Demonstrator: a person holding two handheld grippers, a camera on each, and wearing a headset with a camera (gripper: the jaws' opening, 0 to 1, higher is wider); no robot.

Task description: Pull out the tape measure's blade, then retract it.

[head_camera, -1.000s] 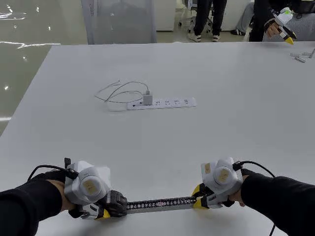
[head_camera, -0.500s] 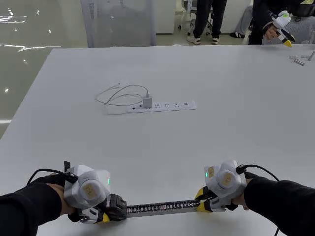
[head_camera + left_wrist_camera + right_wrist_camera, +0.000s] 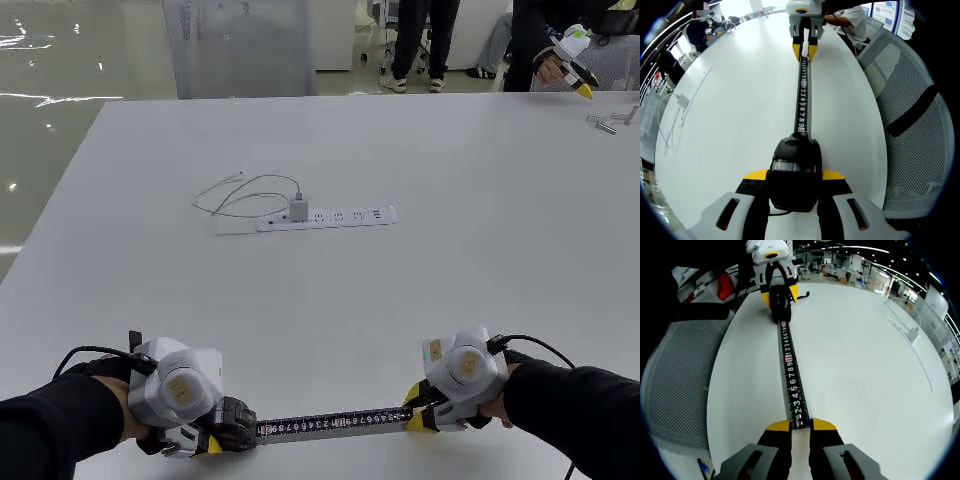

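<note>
The black tape measure case [image 3: 794,170] sits between my left gripper's [image 3: 795,176] yellow-tipped fingers, which are shut on it; in the head view the case [image 3: 232,423] lies at the table's near edge. Its dark numbered blade [image 3: 332,423] stretches flat along the white table [image 3: 400,150] to my right gripper [image 3: 414,412]. In the right gripper view the blade [image 3: 790,375] runs from the far case [image 3: 779,296] to my right gripper [image 3: 800,425], shut on the blade's end. The left gripper view shows the blade [image 3: 803,95] reaching the right gripper [image 3: 805,49].
A white power strip [image 3: 328,215] with a plugged-in charger and loose white cable [image 3: 240,190] lies mid-table. Small metal parts [image 3: 606,124] rest at the far right edge, where another person holds a gripper [image 3: 572,50]. A mesh chair [image 3: 920,135] stands by the near edge.
The right gripper has drawn the blade's end further right, so more blade shows between the grippers. The left gripper has stayed on the case.
</note>
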